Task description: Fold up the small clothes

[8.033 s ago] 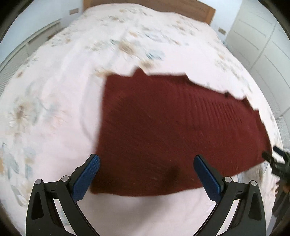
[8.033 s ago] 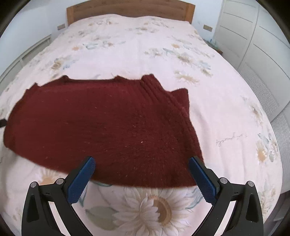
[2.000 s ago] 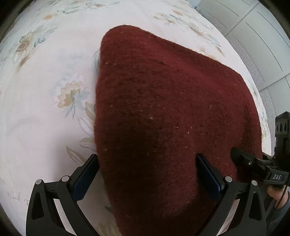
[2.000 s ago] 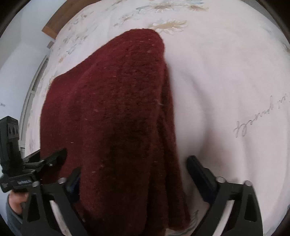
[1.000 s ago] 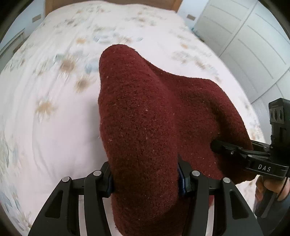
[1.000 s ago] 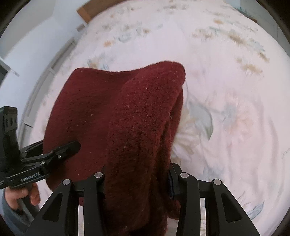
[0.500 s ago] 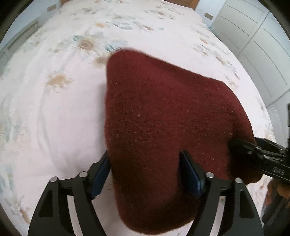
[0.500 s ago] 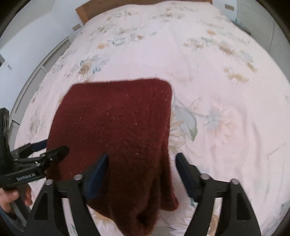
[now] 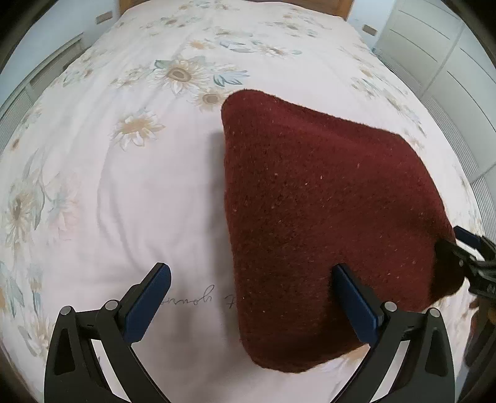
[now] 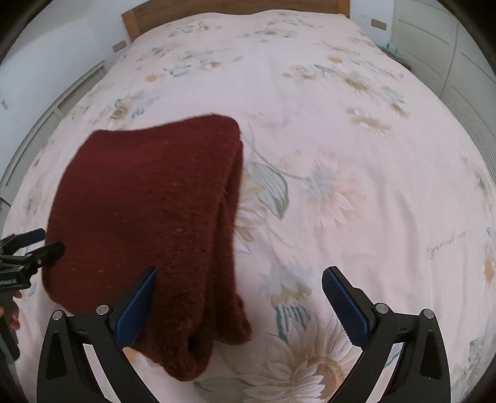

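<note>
A dark red knitted garment (image 9: 325, 198) is seen lying folded on the flowered bedspread (image 9: 139, 192), its doubled layers stacked along the near right edge in the right wrist view, where a thick rolled fold (image 10: 201, 279) is shown toward the foot of the bed. A second before, both near corners were pinched; now the cloth has been let go and is spread flatter on the bed.

The left tongs (image 9: 248, 297) are shown released, their jaws having just been opening to full width. The garment's near left edge lies between them, but neither blue pad is pressed on it. The right tongs (image 10: 238, 297) are likewise released, their jaws having just been opening too; the garment's near right corner lies between the pads, close against the left one, and no grip is seen.

Each tool is caught at the edge of the other's view, beside the garment's far side corner. Part of a hand (image 10: 9, 313) on the left tool's handle is glimpsed at the left edge of the right wrist view.

The fold is judged to have been laid down. What remains is likely a tidy of the bulky near right edge, or a further fold, since the layers there do not sit evenly.

The wooden headboard (image 10: 217, 7) and white wardrobe doors (image 9: 449, 52) are seen beyond.
</note>
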